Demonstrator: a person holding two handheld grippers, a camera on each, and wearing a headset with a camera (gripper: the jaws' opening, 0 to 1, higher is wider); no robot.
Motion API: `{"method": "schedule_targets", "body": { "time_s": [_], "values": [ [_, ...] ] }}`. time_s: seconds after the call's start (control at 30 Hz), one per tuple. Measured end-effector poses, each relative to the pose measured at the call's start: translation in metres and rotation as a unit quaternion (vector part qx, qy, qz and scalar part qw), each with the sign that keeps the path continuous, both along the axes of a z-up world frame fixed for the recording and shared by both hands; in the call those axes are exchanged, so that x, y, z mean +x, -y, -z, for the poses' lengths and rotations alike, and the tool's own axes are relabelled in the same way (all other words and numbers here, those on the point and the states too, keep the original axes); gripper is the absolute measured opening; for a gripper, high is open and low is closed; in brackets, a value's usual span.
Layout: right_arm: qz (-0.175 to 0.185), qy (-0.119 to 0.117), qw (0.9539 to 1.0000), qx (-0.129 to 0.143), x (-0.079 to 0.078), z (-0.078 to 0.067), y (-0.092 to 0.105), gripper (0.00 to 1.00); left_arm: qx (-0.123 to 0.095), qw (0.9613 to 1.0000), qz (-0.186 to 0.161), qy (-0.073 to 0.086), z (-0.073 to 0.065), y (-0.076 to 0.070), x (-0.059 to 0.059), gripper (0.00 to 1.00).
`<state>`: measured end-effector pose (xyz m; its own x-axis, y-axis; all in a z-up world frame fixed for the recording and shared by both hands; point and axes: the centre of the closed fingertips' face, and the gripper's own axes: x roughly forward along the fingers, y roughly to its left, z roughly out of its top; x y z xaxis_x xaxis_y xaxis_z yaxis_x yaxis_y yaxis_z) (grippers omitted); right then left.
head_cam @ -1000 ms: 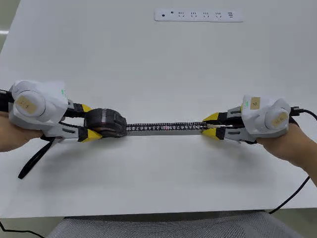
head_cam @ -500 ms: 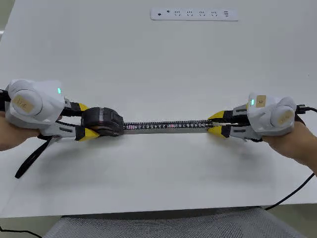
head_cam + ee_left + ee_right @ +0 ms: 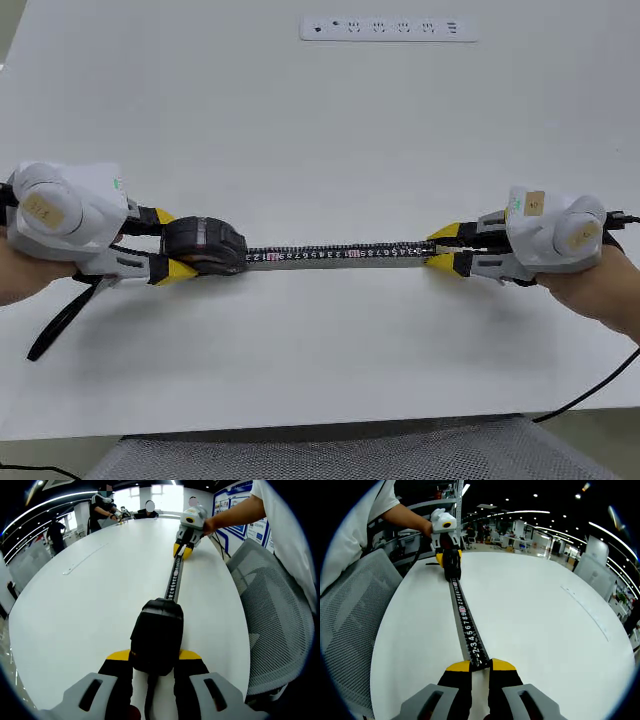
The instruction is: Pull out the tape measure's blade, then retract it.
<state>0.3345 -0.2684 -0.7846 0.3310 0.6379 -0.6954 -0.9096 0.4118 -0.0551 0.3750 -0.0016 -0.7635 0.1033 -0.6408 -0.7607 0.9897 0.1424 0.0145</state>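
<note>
There is one tape measure. Its case (image 3: 205, 245) is a rounded black block of dull plastic that sits on the smooth white table (image 3: 300, 130). My left gripper (image 3: 175, 243) is closed on the case, with one yellow-tipped jaw on each side of it.

One blade (image 3: 340, 253) comes out of the case. It is a thin, flat, dark strip with pale printed numbers. It runs straight and low over the table, and I cannot tell if it touches it. At the blade's end far from the case, my right gripper (image 3: 442, 248) is clamped on the tip, its two yellow-tipped jaws pressed against it. Both grippers have smooth, white, rounded shells.

One flat black strap (image 3: 60, 320) lies behind the left gripper, on the side away from the case. One thin black cable (image 3: 590, 395) runs well apart from the case, past the right gripper. One long white power strip (image 3: 388, 28) lies far beyond the case. One grey mesh chair (image 3: 300, 455) shows on the near side of the case, below the table's edge.
</note>
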Motion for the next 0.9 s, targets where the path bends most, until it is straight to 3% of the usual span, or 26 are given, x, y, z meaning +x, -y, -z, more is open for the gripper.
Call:
{"method": "schedule_targets", "body": {
  "time_s": [0.7, 0.9],
  "values": [
    [0.010, -0.005, 0.9999, -0.005, -0.001, 0.000, 0.009, 0.08, 0.002, 1.0000, -0.003, 0.002, 0.000, 0.000, 0.000, 0.26],
    [-0.002, -0.003, 0.9999, -0.017, -0.001, 0.001, 0.009, 0.09, 0.005, 1.0000, -0.005, 0.006, 0.000, 0.000, 0.001, 0.27]
  ]
}}
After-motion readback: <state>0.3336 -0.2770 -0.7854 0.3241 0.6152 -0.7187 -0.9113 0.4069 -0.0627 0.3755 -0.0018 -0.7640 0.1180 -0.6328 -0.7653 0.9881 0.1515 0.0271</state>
